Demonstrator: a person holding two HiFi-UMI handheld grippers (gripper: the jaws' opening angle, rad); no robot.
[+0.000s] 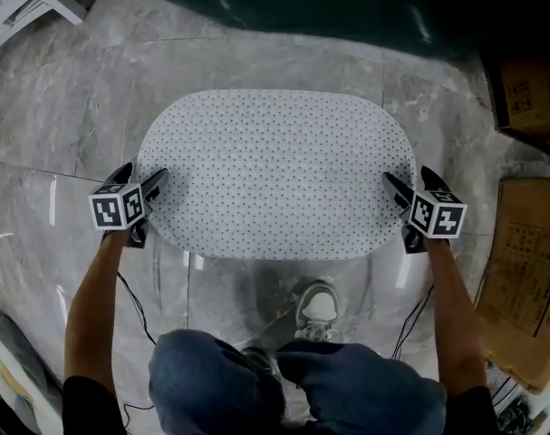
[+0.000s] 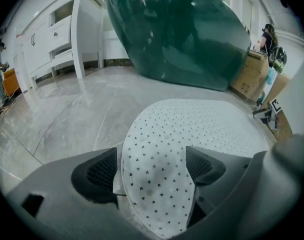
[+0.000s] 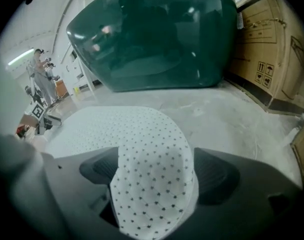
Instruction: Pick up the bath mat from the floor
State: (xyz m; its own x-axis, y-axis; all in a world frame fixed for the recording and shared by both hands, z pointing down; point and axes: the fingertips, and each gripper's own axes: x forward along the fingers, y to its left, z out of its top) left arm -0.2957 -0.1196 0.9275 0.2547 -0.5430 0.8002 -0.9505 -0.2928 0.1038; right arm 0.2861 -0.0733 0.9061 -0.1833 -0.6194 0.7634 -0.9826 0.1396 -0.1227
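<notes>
A bathroom: grey marble floor (image 1: 75,116), dark green bathtub (image 1: 329,3) at twelve o'clock, white cabinet (image 1: 25,3) at ten o'clock, dotted bath mat (image 1: 275,170) centre, cardboard boxes (image 1: 528,270) at three o'clock.

The left gripper (image 1: 140,178) and the right gripper (image 1: 412,181) are each built as a smooth grey shell. Both are tipped with black fingers (image 2: 99,171), whose inner faces are ribbed like fine mesh. A white cube (image 1: 119,208) printed with black square markers is mounted on each gripper. Thin dark cables (image 1: 137,302) are attached behind them. Black short sleeves (image 1: 86,404), blue-grey trousers (image 1: 365,392) and a pale shoe (image 1: 318,308) are worn.
</notes>
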